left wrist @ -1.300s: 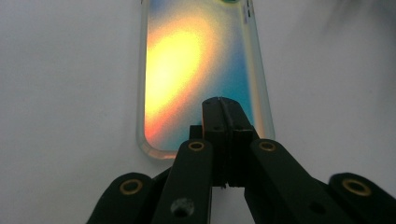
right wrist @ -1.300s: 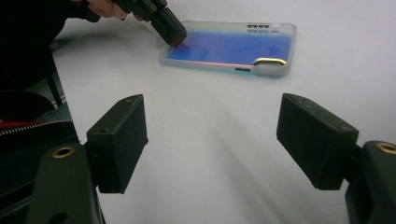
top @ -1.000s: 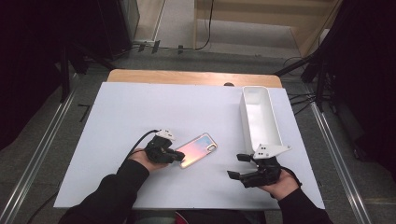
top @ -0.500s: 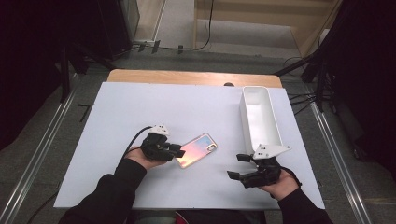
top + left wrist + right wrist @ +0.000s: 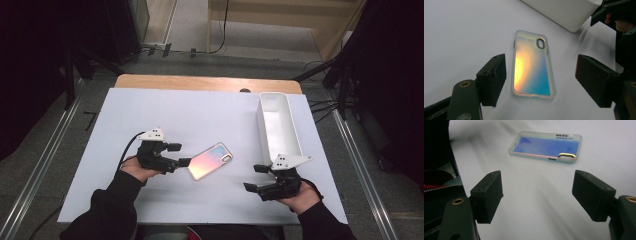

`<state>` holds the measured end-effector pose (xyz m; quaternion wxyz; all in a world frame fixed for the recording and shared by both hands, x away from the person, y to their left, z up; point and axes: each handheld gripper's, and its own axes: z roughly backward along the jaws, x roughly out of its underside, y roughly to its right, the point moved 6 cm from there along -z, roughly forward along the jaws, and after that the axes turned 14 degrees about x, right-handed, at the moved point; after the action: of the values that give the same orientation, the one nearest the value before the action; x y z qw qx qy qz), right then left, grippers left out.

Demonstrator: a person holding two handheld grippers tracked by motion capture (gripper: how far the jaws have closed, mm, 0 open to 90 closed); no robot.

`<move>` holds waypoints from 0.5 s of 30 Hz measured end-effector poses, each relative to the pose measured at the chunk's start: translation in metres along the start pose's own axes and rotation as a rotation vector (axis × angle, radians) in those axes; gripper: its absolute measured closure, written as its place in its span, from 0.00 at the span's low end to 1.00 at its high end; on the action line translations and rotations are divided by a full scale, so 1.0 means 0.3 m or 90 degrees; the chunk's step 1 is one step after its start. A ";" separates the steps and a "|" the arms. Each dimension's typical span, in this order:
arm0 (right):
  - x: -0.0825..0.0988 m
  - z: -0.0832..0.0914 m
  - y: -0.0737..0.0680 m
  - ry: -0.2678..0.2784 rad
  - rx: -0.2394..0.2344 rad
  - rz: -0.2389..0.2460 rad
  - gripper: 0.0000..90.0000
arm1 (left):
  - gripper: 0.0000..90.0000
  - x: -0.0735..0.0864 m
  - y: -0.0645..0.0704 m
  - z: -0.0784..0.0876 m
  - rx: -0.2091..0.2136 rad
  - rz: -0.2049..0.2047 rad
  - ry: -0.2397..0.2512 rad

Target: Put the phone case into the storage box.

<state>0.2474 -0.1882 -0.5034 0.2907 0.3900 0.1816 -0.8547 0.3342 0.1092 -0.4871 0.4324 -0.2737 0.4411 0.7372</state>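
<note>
An iridescent phone case (image 5: 211, 161) lies flat on the white table top (image 5: 200, 115), back up, with its camera cut-out at the far end. In the left gripper view the case (image 5: 532, 67) glows orange and blue. My left gripper (image 5: 179, 154) hovers at the case's near left end. Its jaws have just been opening and now stand wide (image 5: 544, 80), with no pad touching the case. My right gripper (image 5: 253, 177) rests near the front right edge, open and holding nothing (image 5: 544, 195). From there the case (image 5: 546, 146) lies well ahead.
A long white bin (image 5: 280, 125) stands at the right side of the table, its near end just behind my right hand, and its corner (image 5: 564, 12) is close to the case's far end. A wooden strip (image 5: 200, 82) edges the table's back. Floor rails flank both sides.
The left gripper was shut at the case's near end a second ago. It has opened, risen slightly and drawn back to the left. The case and the right gripper have stayed put.
</note>
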 end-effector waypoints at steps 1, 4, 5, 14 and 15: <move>-0.001 0.001 0.000 0.000 0.001 -0.002 0.26 | 0.27 0.002 0.004 0.008 0.001 -0.003 0.003; -0.001 0.002 0.002 0.002 0.001 0.000 0.26 | 0.27 0.007 0.013 0.031 -0.003 -0.009 0.012; -0.001 0.002 0.002 0.002 0.000 -0.001 0.26 | 0.25 0.010 0.018 0.041 -0.002 -0.009 0.008; -0.003 0.007 0.009 0.007 0.004 -0.006 0.26 | 0.24 0.052 0.047 0.089 0.002 -0.012 0.008; -0.003 0.006 0.010 0.009 0.004 -0.005 0.26 | 0.24 0.057 0.049 0.094 0.002 -0.011 0.007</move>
<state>0.2489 -0.1912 -0.5019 0.2849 0.3962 0.1820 -0.8537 0.3124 0.1373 -0.4814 0.4366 -0.2808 0.4420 0.7315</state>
